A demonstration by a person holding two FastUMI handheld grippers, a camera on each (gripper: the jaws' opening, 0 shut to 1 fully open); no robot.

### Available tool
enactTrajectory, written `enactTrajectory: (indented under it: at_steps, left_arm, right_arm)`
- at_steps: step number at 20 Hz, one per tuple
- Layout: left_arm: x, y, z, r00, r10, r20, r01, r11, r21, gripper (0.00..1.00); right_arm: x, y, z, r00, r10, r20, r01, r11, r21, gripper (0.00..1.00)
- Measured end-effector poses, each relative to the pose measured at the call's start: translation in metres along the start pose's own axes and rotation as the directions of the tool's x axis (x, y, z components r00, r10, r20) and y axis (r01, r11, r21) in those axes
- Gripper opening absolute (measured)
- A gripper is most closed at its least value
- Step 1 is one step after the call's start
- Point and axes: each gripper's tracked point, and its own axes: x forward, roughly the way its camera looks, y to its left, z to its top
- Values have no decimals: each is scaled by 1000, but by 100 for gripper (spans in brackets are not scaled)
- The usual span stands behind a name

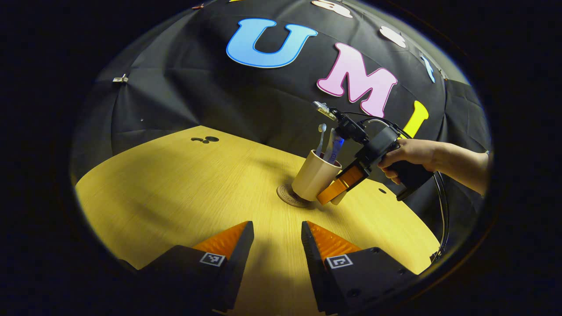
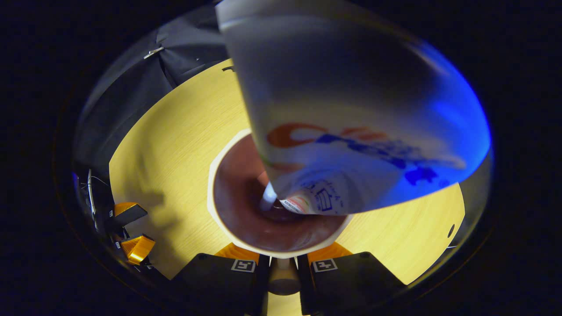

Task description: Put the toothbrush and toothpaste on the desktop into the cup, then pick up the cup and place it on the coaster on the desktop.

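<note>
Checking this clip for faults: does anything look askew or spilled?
The cup leans, one edge on the coaster, gripped by the right tool. Toothbrush and toothpaste stay inside; nothing spilled.

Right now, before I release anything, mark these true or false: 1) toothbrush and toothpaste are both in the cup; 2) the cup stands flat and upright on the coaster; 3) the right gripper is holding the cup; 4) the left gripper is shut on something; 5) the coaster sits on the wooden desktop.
1) True: the toothbrush and toothpaste stick up out of the cup.
2) False: the cup is tilted, its base at the coaster, not set flat.
3) True: the right gripper has the cup's wall between its fingers.
4) False: the left gripper is open, with nothing between its fingers.
5) True: the coaster lies on the desktop.
</note>
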Motion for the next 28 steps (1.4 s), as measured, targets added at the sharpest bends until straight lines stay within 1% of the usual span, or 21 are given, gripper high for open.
enactTrajectory:
  at_steps: [1, 2, 9, 10, 11, 13, 15, 16, 17, 18, 19, 20, 21, 22, 23, 24, 28]
  left_arm:
    - [0, 1, 1, 1000, 3, 2, -3, 1000, -2, 69]
    - [-2, 5, 2, 1000, 6, 5, -6, 1000, -4, 69]
    - [-2, 14, 1, 1000, 15, 2, -15, 1000, -18, 69]
    - [-1, 15, 1, 1000, 16, 1, -16, 1000, -20, 69]
    - [0, 15, 1, 1000, 15, 0, -15, 1000, -22, 69]
    - [1, 16, 1, 1000, 16, -2, -16, 1000, -27, 69]
    - [2, 17, 3, 1000, 19, -2, -19, 999, -30, 69]
    - [2, 17, 2, 1000, 20, 0, -20, 999, -31, 69]
    - [2, 18, 4, 1000, 21, 1, -21, 999, -32, 69]
    - [2, 19, 4, 1000, 23, 2, -23, 999, -32, 69]
    - [3, 19, 3, 1000, 26, 1, -26, 999, -33, 69]
    - [2, 20, 3, 1000, 29, 2, -29, 999, -33, 69]
    - [2, 20, 4, 1000, 31, 2, -31, 999, -32, 69]
    - [2, 20, 3, 999, 33, 3, -33, 999, -32, 69]
    - [3, 19, 3, 999, 35, 2, -34, 999, -32, 69]
    - [3, 19, 2, 999, 35, -1, -35, 999, -34, 69]
    - [4, 15, 4, 999, 39, -18, -39, 998, -40, 69]
  right_arm:
    - [2, 2, 1, 1000, 0, -4, 0, 1000, -6, 27]
    - [4, 4, 3, 1000, 0, -8, 0, 1000, -12, 32]
    - [18, 10, 7, 999, -4, -34, 3, 1000, -29, 32]
    - [19, 9, 3, 999, -10, -39, 9, 999, -32, 36]
    - [18, 10, 5, 999, -12, -40, 10, 999, -33, 32]
    - [17, 9, 4, 999, -19, -45, 17, 999, -49, 32]
    - [15, 12, 4, 999, -8, -44, 6, 998, -55, 33]
    - [14, 10, 3, 999, -7, -44, 4, 998, -56, 38]
    - [15, 10, 4, 999, -5, -44, 2, 999, -54, 31]
    - [12, 9, 3, 999, -2, -43, -1, 999, -49, 43]
    - [11, 8, 3, 999, -3, -42, 1, 999, -44, 48]
    - [6, 6, 3, 999, -4, -34, 2, 999, -42, 48]
    - [3, 3, 5, 1000, -8, -25, 7, 999, -38, 41]
    - [-2, 0, 6, 1000, -13, -10, 13, 999, -32, 45]
    - [-8, -2, 7, 1000, -9, 5, 9, 1000, -21, 46]
    - [-15, -3, 7, 1000, -4, 21, 4, 1000, -6, 50]
    - [-46, -4, 17, 991, 10, 137, -14, 1000, 25, 50]
